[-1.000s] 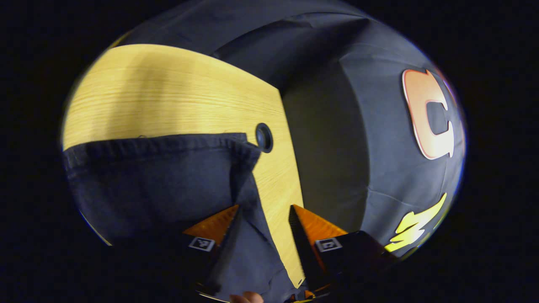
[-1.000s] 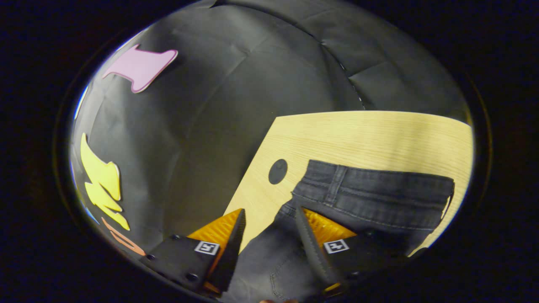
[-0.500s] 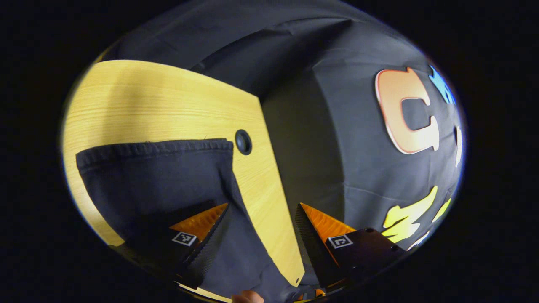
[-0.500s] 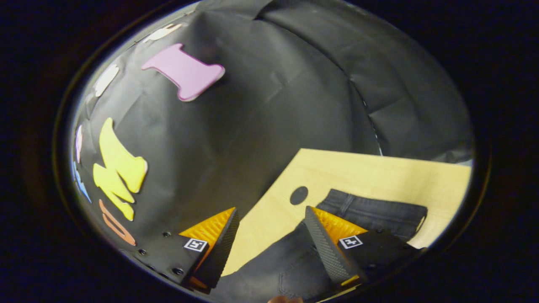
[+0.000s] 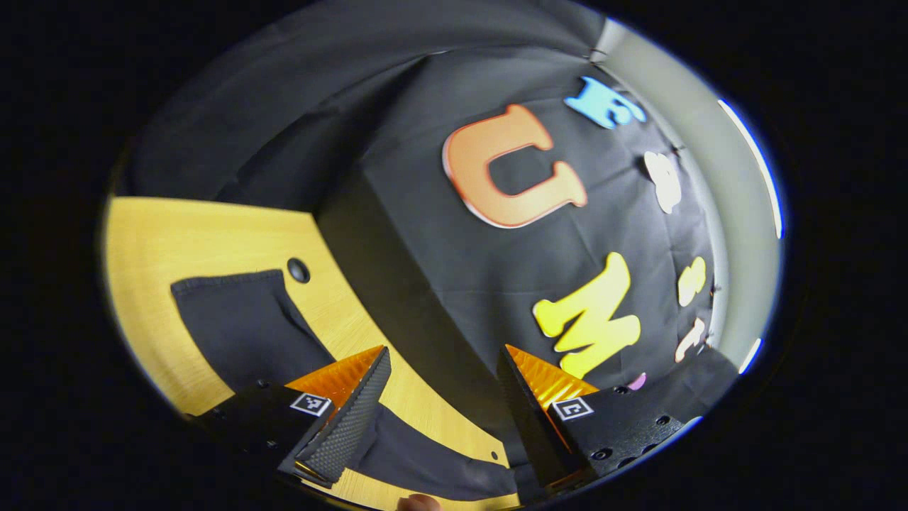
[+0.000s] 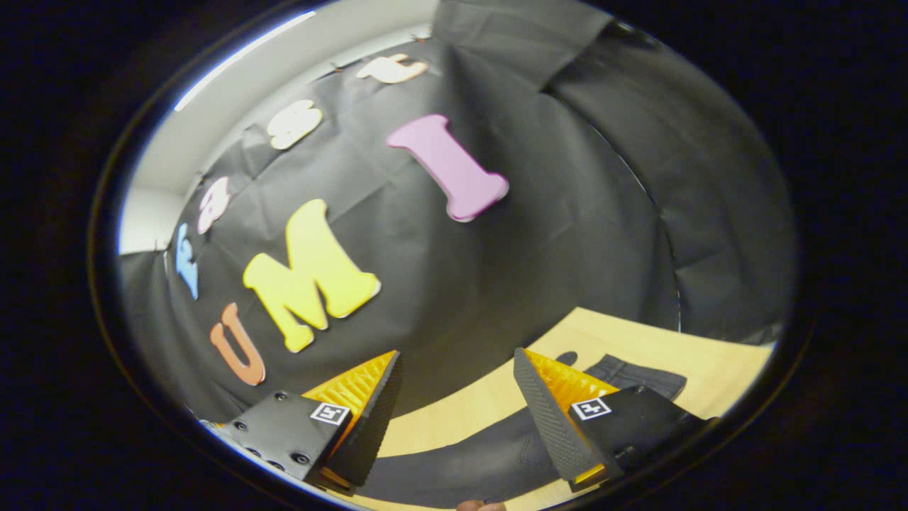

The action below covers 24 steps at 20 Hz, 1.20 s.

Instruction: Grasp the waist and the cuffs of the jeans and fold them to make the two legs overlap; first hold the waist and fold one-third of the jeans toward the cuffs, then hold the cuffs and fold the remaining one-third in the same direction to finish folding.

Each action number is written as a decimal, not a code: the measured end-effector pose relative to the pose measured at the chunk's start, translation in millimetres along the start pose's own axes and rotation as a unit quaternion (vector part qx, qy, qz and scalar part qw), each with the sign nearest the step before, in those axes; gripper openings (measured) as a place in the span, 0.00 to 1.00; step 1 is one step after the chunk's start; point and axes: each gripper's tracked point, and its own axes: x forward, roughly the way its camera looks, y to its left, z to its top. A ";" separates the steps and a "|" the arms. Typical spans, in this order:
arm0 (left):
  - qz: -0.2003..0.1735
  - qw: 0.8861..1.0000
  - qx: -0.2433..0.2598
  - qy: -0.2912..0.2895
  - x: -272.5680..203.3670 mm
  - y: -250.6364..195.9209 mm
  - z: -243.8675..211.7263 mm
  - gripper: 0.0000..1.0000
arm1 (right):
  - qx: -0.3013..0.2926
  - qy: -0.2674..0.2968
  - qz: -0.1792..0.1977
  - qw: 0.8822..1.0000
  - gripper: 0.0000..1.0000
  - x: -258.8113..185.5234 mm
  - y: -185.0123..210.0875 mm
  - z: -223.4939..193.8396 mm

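Observation:
Dark jeans (image 5: 241, 326) lie flat on the light wooden table (image 5: 163, 234), their cuff end (image 5: 227, 280) to the left in the left gripper view. The edge of the jeans (image 5: 433, 465) runs along the table's edge below my left gripper (image 5: 440, 411), which is open, raised and holds nothing. In the right gripper view the waistband (image 6: 635, 374) lies on the table (image 6: 681, 355) beyond the right finger, and the dark cloth (image 6: 461, 468) passes under my right gripper (image 6: 457, 419), which is also open and empty, above the jeans.
A round hole (image 5: 298, 270) in the tabletop sits just past the cuff corner, and a round hole (image 6: 567, 357) lies beside the waistband. The booth's black cloth wall (image 5: 440, 284) rises close behind the table's edge. A fingertip (image 5: 418, 502) peeks in at the bottom.
Both grippers opened a little wider, rose and tilted up away from the table. The jeans that lay between the fingers now rest flat below and look smaller.

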 end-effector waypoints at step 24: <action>0.004 0.889 0.456 -0.041 -136.0 -117.5 -61.2 0.98 | 0.192 0.153 -0.264 0.933 0.91 -22.7 -245.1 -129.3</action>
